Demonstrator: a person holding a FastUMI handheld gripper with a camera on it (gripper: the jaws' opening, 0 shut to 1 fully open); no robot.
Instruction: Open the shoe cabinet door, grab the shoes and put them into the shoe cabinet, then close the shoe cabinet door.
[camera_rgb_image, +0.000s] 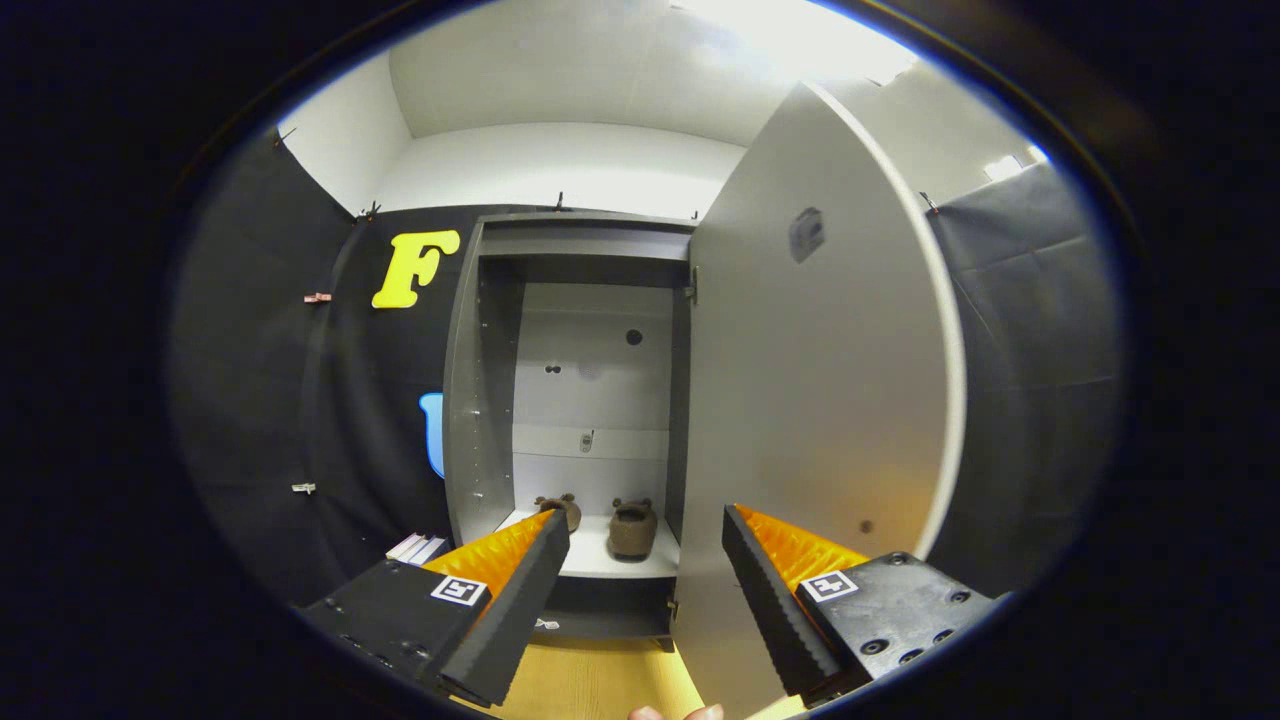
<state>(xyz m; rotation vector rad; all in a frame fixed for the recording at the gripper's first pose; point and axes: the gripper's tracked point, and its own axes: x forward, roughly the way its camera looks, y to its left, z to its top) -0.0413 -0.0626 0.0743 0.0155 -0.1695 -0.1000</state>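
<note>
gripper (645, 540): black serrated fingers (520, 600), orange backing, black screwed mounts, a square black-white marker on each.

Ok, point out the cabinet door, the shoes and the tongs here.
cabinet door (820, 380): gripper view, middle of its inner face, swung open.
shoes (632, 530): gripper view, right shoe's heel, on the bottom shelf.
tongs (645, 590): gripper view, midway between the open fingertips.
</note>
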